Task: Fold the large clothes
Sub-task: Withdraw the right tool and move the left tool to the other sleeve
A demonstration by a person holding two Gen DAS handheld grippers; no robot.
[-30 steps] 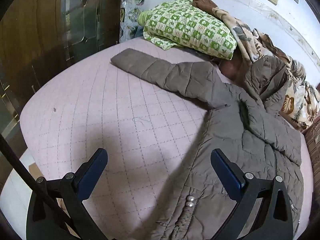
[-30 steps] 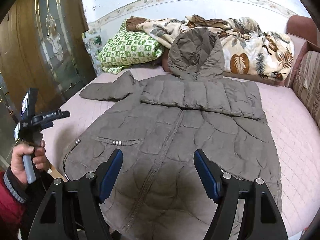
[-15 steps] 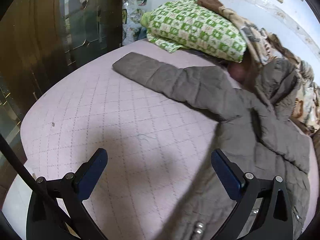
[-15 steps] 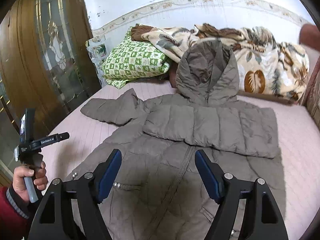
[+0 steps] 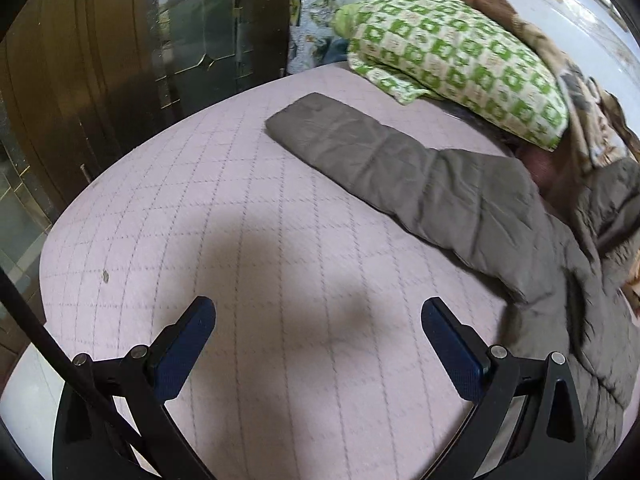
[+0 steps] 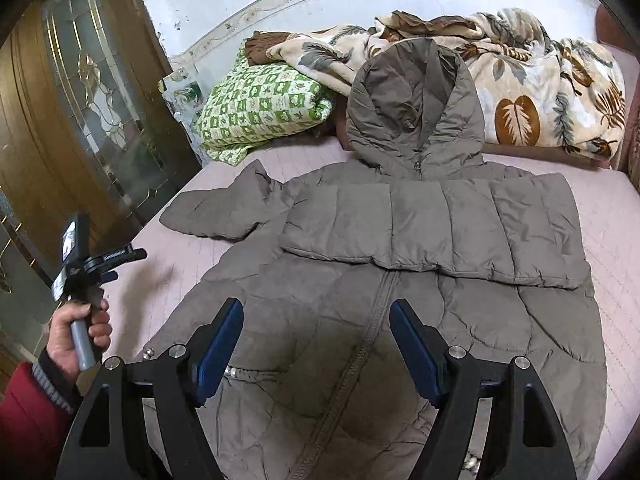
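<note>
Left wrist view: the left tool (image 5: 318,320) is spread wide over bare pink bed (image 5: 240,216), nothing pinched. One sleeve (image 5: 384,164) of the brown coat (image 5: 560,280) is stretched toward a green checked pillow (image 5: 460,52).

Right wrist view: the right tool (image 6: 316,320) is also spread, empty, above the coat (image 6: 400,280), which is laid flat, hood (image 6: 412,112) propped on a leaf-print blanket (image 6: 540,80). The left tool (image 6: 92,260) is gripped by a hand (image 6: 76,336).

No legible txt; left tool (image 6: 86,258) label blurred.

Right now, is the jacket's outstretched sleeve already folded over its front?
No, the sleeve lies flat on the pink bedcover, stretched away from the jacket.
</note>
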